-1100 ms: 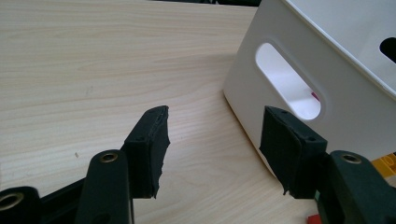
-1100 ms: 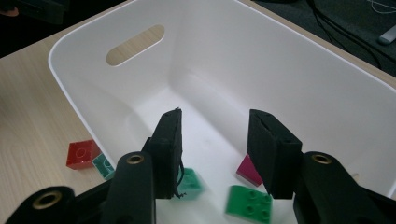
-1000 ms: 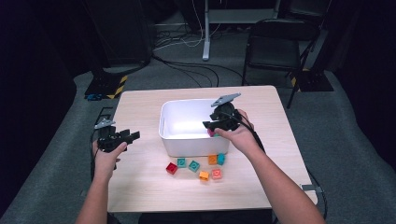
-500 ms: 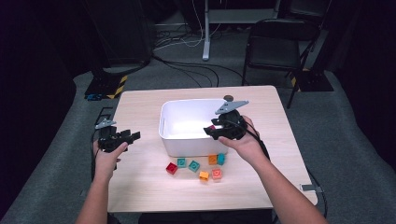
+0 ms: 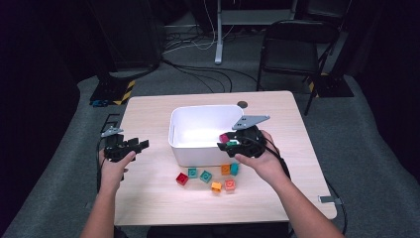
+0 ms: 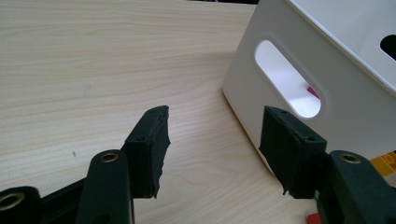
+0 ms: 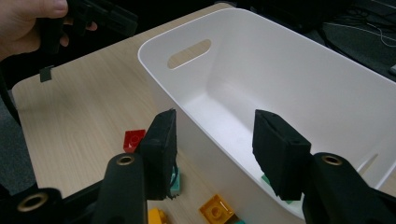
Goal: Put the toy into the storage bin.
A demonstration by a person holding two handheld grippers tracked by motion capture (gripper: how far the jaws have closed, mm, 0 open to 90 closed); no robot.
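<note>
High view: right claw (image 5: pixel 233 144) agape over white bin (image 5: pixel 198 151) rim

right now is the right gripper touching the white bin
Cannot tell. In the right gripper view the right gripper straddles the white bin rim with open jaws; whether a pad meets the wall isn't plain.

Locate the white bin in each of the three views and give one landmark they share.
High view: white bin at table centre, behind the loose bricks.
Left gripper view: upper right, its end wall with the handle slot.
Right gripper view: centre to right, open interior, near rim running between the jaws.
Shared landmark: the red brick.
</note>
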